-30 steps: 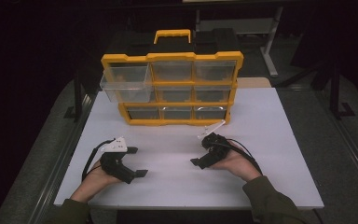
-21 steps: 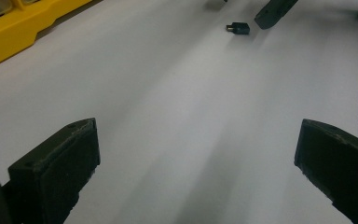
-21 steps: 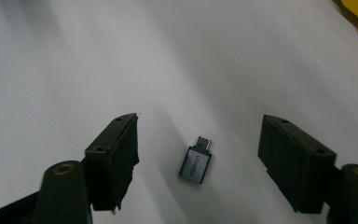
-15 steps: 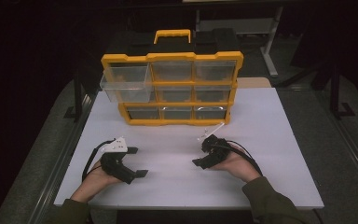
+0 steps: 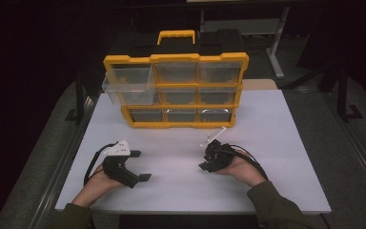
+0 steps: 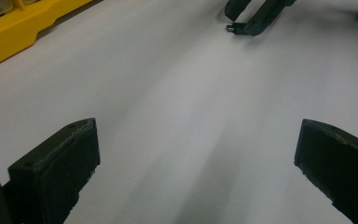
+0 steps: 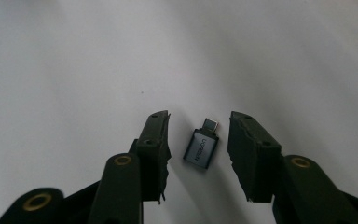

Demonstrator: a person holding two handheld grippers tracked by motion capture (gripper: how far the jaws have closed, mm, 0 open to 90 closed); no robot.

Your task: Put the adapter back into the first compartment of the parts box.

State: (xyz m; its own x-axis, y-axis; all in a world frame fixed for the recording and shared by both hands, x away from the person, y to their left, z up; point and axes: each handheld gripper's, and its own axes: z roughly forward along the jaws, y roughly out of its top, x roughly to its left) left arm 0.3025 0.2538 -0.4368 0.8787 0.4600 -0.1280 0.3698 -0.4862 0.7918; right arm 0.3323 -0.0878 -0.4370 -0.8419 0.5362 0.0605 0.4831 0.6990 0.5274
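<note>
Small grey adapter [image 7: 201,148] lies flat on the white table [image 5: 276,138], between the jaws of the right gripper [image 7: 199,140]. It has a dark grey metallic body with faint printed lettering on top and a short narrower plug at the far end, pointing away from the camera and tilted slightly right. The jaws sit either side of it, partly open with a narrow gap, apart from the adapter on both sides. Its shadow falls beside it on the table.

In the high view the right gripper [image 5: 210,160] is low at the near-right part of the table, held by the person's right hand [image 5: 240,167] in a dark green sleeve, black cable looping behind. The adapter is too small to make out there.

Left gripper [image 5: 139,165] is at near-left, held by the left hand [image 5: 97,183], grey three-cornered plate on top, jaws spread wide with bare table between them. The left gripper view confirms it: two black jaws far apart, nothing between, the other gripper's jaws farther off at the top.

The two grippers are well apart, open table between them.

Farther back stands a yellow organizer [image 5: 176,90] with clear drawers in three rows and a yellow handle on top. The upper-left drawer [image 5: 127,85] is pulled out toward the left gripper's side. The other drawers are shut. Drawer contents cannot be made out. Beyond the table are a dark floor and table legs.
</note>
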